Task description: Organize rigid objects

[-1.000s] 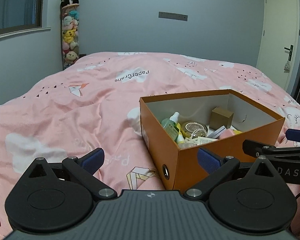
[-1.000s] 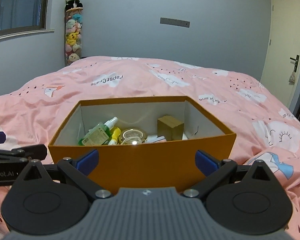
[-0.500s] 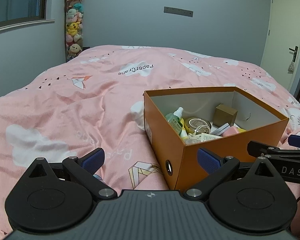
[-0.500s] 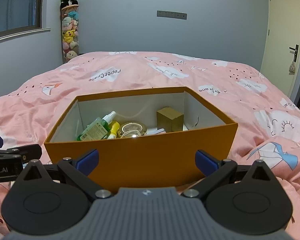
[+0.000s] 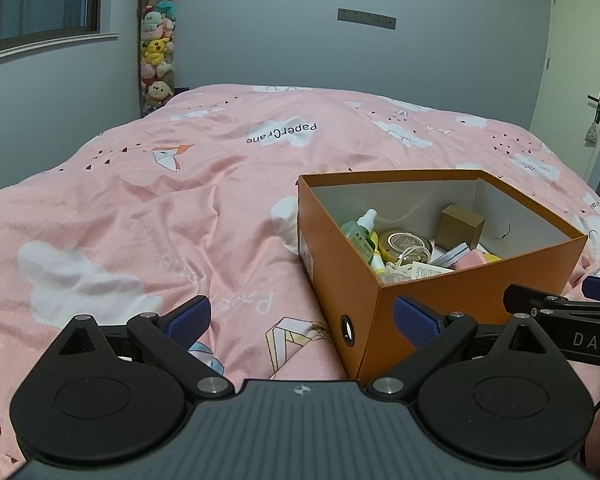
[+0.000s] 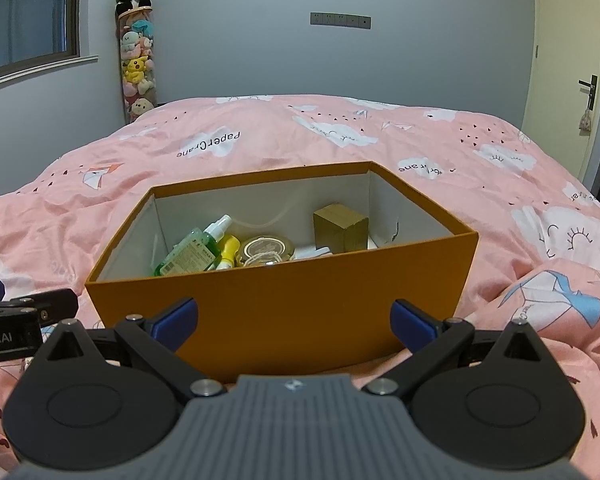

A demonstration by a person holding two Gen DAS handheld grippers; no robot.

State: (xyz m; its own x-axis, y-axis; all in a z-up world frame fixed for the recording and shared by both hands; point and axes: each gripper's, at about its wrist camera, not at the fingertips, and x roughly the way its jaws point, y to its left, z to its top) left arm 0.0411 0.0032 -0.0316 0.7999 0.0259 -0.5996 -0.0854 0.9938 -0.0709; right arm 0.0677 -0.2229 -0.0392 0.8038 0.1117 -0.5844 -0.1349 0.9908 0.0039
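An open orange box (image 6: pixel 284 312) sits on the pink bed; it also shows in the left wrist view (image 5: pixel 340 256). Inside lie a green spray bottle (image 6: pixel 192 250), a small yellow bottle (image 6: pixel 228 252), a round tin (image 6: pixel 266 248), a brown cube box (image 6: pixel 340 227), white items and a pink item (image 5: pixel 474 258). My right gripper (image 6: pixel 294 320) is open and empty, just in front of the box's near wall. My left gripper (image 5: pixel 302 316) is open and empty, at the box's left front corner. The right gripper's finger (image 5: pixel 560 308) shows at the right edge of the left wrist view.
The pink quilt (image 5: pixel 180 208) with cloud prints covers the bed all around the box. A tall holder of plush toys (image 6: pixel 136 52) stands in the far left corner. A door (image 6: pixel 568 64) is at the right, a window (image 5: pixel 40 4) at the left.
Both grippers have risen and drawn back a little, so the box sits lower in view and more of its inside shows. Both jaws stay open.
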